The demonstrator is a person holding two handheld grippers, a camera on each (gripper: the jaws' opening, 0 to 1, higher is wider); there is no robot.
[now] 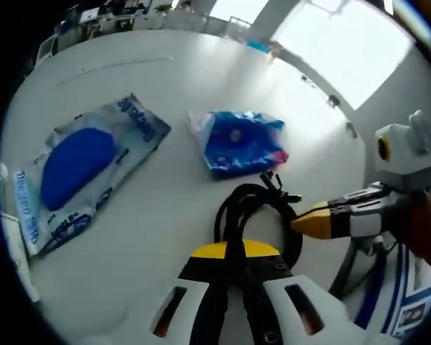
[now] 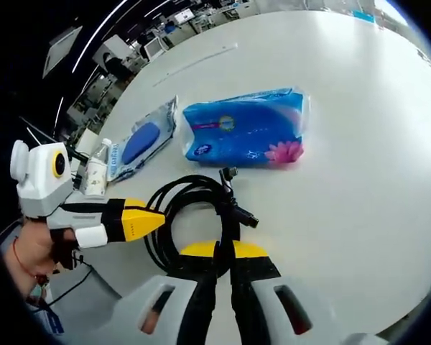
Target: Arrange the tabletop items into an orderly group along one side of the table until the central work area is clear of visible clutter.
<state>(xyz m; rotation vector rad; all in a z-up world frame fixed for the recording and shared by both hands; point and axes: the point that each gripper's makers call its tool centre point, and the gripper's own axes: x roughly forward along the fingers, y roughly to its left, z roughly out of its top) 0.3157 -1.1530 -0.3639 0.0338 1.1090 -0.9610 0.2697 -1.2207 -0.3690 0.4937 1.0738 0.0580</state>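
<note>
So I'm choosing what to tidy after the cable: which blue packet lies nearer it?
The puffy tissue pack with the pink flower; the flat wipes pouch lies farther off.

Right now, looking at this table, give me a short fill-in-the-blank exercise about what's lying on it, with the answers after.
1. The coiled cable on the white table is ____ in colour.
2. The blue tissue pack has a ____ flower printed on one corner.
3. In the right gripper view, the clear wipes packet lies to the ____ of the tissue pack.
4. The tip of the left gripper is coloured ____.

Answers: black; pink; left; yellow
</note>
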